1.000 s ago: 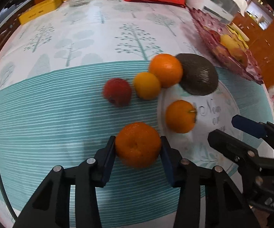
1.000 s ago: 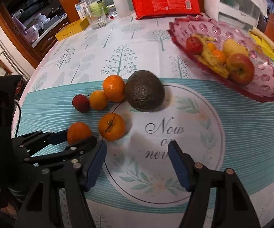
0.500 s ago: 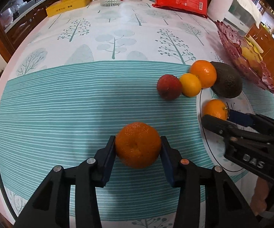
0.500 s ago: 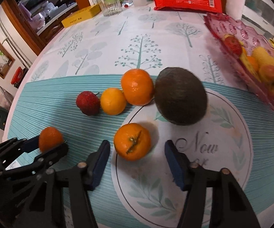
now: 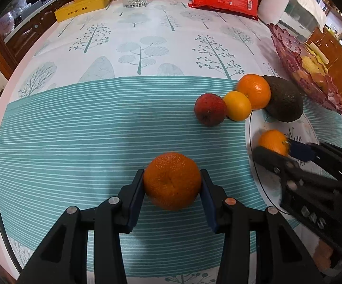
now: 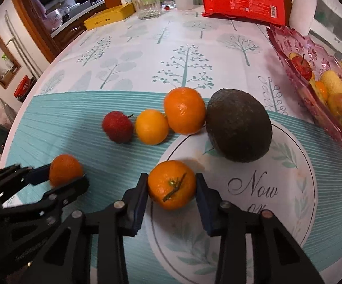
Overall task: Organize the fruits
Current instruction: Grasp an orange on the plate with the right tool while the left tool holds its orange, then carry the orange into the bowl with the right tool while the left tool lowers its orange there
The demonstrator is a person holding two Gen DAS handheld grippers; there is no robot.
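The left claw (image 5: 172,189) grips a dimpled, deep-orange mandarin (image 5: 172,181). The right claw (image 6: 171,194), having just closed, clamps a smoother stemmed tangerine (image 6: 172,184).

Tablecloth (image 6: 194,54): smooth, faintly glossy printed sheet. Avocado (image 6: 239,127): matt, rough, pebbled skin. Far-right fruit bowl (image 6: 287,45): glossy, translucent pink, faceted.

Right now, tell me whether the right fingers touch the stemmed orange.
Touching. The right wrist view shows both fingers pressed against the stemmed orange, with no gap.
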